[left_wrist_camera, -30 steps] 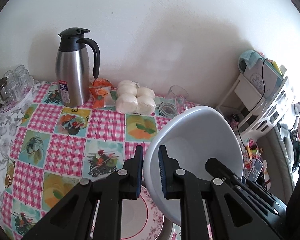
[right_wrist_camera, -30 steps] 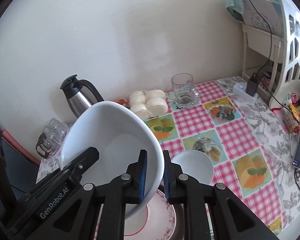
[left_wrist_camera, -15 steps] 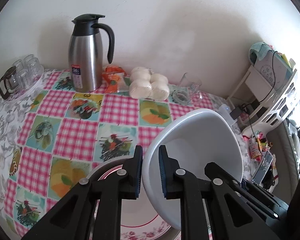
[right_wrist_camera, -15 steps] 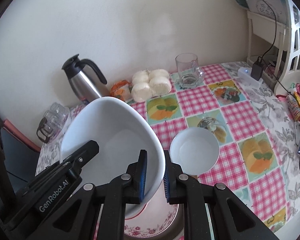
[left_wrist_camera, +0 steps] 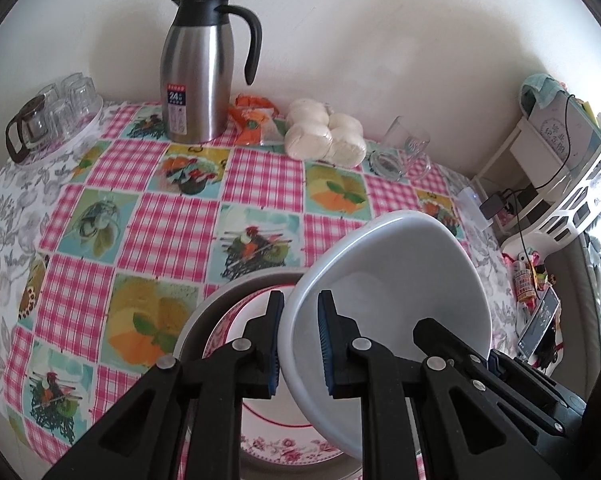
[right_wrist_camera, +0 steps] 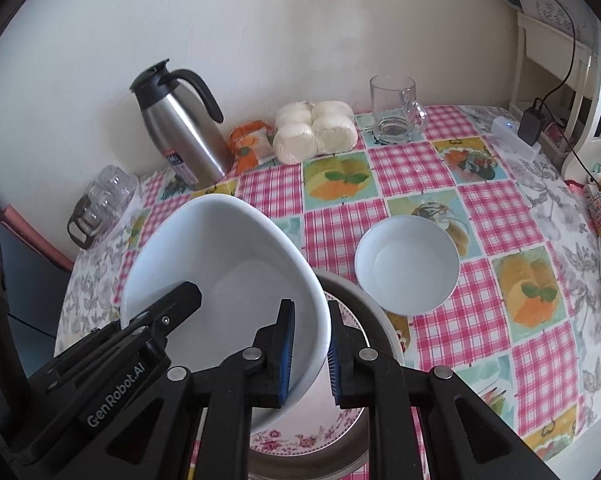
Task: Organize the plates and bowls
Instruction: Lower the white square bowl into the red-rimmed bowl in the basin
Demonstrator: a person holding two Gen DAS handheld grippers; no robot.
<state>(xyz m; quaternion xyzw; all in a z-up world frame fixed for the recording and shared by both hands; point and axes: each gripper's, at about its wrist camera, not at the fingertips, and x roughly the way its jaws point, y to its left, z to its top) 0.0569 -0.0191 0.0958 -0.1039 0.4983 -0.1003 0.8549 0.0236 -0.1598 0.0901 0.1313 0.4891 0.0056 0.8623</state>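
Note:
A large white bowl (left_wrist_camera: 396, 292) (right_wrist_camera: 228, 264) hangs tilted between both grippers. My left gripper (left_wrist_camera: 298, 344) is shut on its left rim, and my right gripper (right_wrist_camera: 310, 354) is shut on its right rim. Just beneath the bowl lies a floral-rimmed plate (left_wrist_camera: 284, 446) (right_wrist_camera: 324, 436) nested in a wider grey plate (left_wrist_camera: 198, 320) (right_wrist_camera: 380, 320). A small white bowl (right_wrist_camera: 406, 266) rests on the checked tablecloth to the right of the stack, apart from it.
A steel thermos jug (left_wrist_camera: 198, 72) (right_wrist_camera: 180, 128), an orange packet (left_wrist_camera: 252, 120), wrapped white buns (left_wrist_camera: 324, 134) (right_wrist_camera: 316, 130) and a glass mug (right_wrist_camera: 394, 110) line the back wall. Upturned glasses (left_wrist_camera: 52, 116) sit far left. A white shelf unit (left_wrist_camera: 560, 160) stands right.
Both grippers have come down and forward with the large white bowl. The stacked plates under it now show more and sit closer, and the small white bowl has drawn nearer in the right view.

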